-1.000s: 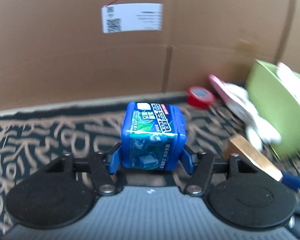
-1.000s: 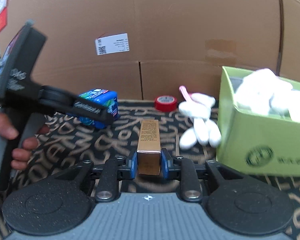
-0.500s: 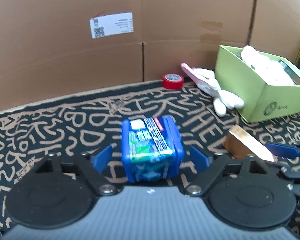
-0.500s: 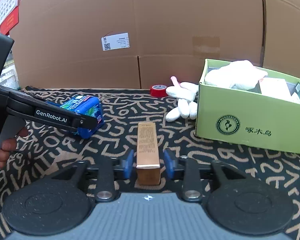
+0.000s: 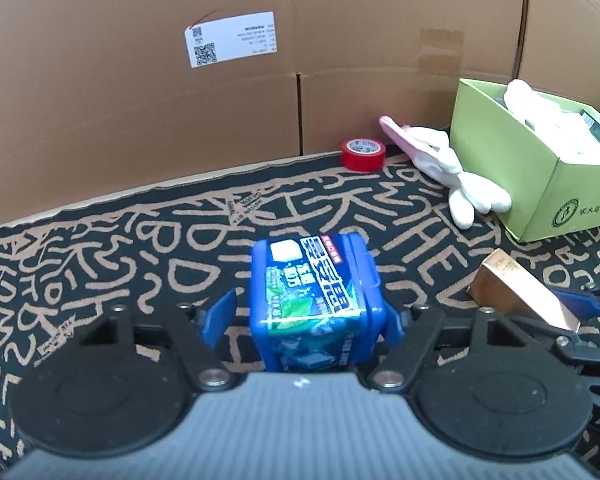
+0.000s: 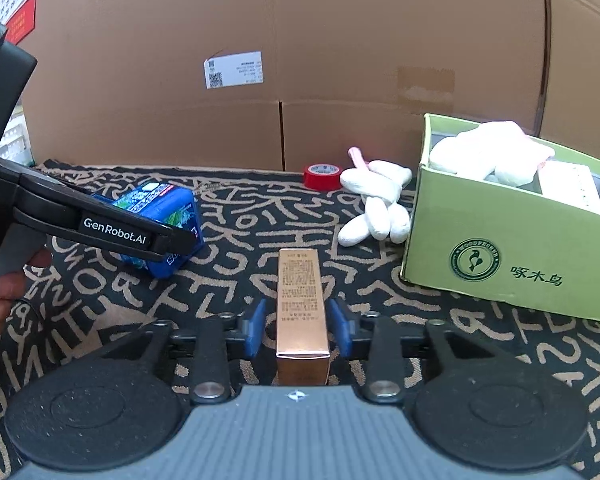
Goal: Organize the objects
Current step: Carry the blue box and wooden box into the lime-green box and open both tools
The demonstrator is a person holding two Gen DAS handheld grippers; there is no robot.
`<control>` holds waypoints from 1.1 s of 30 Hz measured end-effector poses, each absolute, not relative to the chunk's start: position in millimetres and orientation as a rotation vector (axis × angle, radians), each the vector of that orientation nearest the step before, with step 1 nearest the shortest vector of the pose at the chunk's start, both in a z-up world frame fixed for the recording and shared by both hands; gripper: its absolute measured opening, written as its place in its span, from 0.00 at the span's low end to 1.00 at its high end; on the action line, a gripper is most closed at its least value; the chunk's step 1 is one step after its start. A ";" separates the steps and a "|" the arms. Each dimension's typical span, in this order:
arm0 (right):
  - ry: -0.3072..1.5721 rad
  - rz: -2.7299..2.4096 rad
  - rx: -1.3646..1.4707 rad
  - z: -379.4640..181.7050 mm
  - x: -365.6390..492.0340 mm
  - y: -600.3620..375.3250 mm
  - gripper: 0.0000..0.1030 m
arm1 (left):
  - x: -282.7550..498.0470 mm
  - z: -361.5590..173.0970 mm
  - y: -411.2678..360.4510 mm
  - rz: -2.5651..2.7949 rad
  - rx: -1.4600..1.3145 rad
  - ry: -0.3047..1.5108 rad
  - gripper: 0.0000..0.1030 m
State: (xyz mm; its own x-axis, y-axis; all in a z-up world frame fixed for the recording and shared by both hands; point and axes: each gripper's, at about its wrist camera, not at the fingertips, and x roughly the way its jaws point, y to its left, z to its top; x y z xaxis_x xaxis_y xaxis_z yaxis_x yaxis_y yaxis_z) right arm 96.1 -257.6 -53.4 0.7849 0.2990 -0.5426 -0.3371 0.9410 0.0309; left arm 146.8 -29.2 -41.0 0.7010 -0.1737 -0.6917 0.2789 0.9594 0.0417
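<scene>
We read "GenRobot.AI" on the left gripper (image 6: 180, 240) at the left of the right wrist frame, and a woodpecker logo with Chinese characters on the green box (image 6: 512, 240) at the right. The blue mint box (image 5: 316, 304) lies on the patterned cloth (image 5: 100, 248) between the left pads; these have just been closing, a gap shows at the left pad. The right gripper (image 6: 300, 326) stands slightly apart around the copper carton (image 6: 302, 312), after closing from half a second ago. Both items were clamped a second ago.

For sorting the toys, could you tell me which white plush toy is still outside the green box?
The white plush rabbit with the pink ear, lying on the patterned cloth beside the green box; the other plush sits inside it.
</scene>
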 end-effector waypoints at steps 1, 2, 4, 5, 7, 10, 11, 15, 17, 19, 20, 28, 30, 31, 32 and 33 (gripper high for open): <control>0.572 0.346 -0.066 -53.4 95.7 -257.9 0.27 | 146.4 -41.1 -29.1 -0.258 0.144 0.757 0.62; 0.572 0.353 -0.059 -53.1 95.2 -258.7 0.27 | 146.1 -41.0 -28.9 -0.263 0.140 0.762 0.58; 0.568 0.360 -0.052 -52.7 93.5 -259.5 0.27 | 145.4 -40.6 -29.0 -0.262 0.141 0.766 0.56; 0.562 0.361 -0.051 -51.9 92.0 -260.0 0.27 | 145.1 -40.4 -29.2 -0.261 0.145 0.766 0.56; 0.547 0.364 -0.046 -49.4 88.4 -262.0 0.27 | 143.9 -39.0 -29.1 -0.261 0.142 0.765 0.56; 0.521 0.364 -0.024 -43.9 84.7 -268.6 0.27 | 141.2 -32.9 -30.1 -0.277 0.135 0.751 0.56; 0.511 0.360 -0.020 -41.6 83.3 -271.2 0.27 | 140.2 -30.0 -31.3 -0.287 0.130 0.745 0.56; 0.464 0.336 0.000 -30.6 76.9 -285.9 0.27 | 135.0 -16.1 -44.4 -0.334 0.143 0.705 0.56; 0.435 0.318 0.010 -23.8 74.7 -296.1 0.27 | 131.7 -7.9 -54.3 -0.362 0.153 0.679 0.56; 0.406 0.297 0.017 -16.8 72.7 -306.4 0.27 | 129.0 0.9 -65.8 -0.393 0.155 0.653 0.56; 0.389 0.285 0.019 -12.9 71.7 -312.2 0.27 | 127.3 5.2 -72.6 -0.410 0.157 0.639 0.56; 0.283 0.140 0.042 9.6 73.4 -361.6 0.27 | 125.0 38.6 -134.3 -0.533 0.158 0.548 0.56; 0.260 0.104 0.054 11.7 76.8 -374.7 0.27 | 126.3 43.2 -152.2 -0.559 0.157 0.534 0.56; 0.250 0.090 0.063 12.0 79.5 -381.7 0.27 | 127.9 44.9 -160.7 -0.573 0.154 0.528 0.56; 0.244 0.075 0.076 12.0 82.8 -388.5 0.27 | 129.0 46.3 -168.7 -0.585 0.154 0.519 0.56; 0.240 0.063 0.085 11.7 85.6 -395.4 0.27 | 131.3 47.3 -177.3 -0.589 0.155 0.512 0.56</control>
State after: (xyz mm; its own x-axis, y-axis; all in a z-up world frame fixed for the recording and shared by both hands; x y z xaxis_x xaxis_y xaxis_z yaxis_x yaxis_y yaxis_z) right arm 85.6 -395.4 11.7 0.9694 0.0725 -0.2345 -0.0523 0.9945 0.0912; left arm 131.3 -177.3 47.3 0.7112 -0.4910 -0.5031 0.5662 0.8242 -0.0039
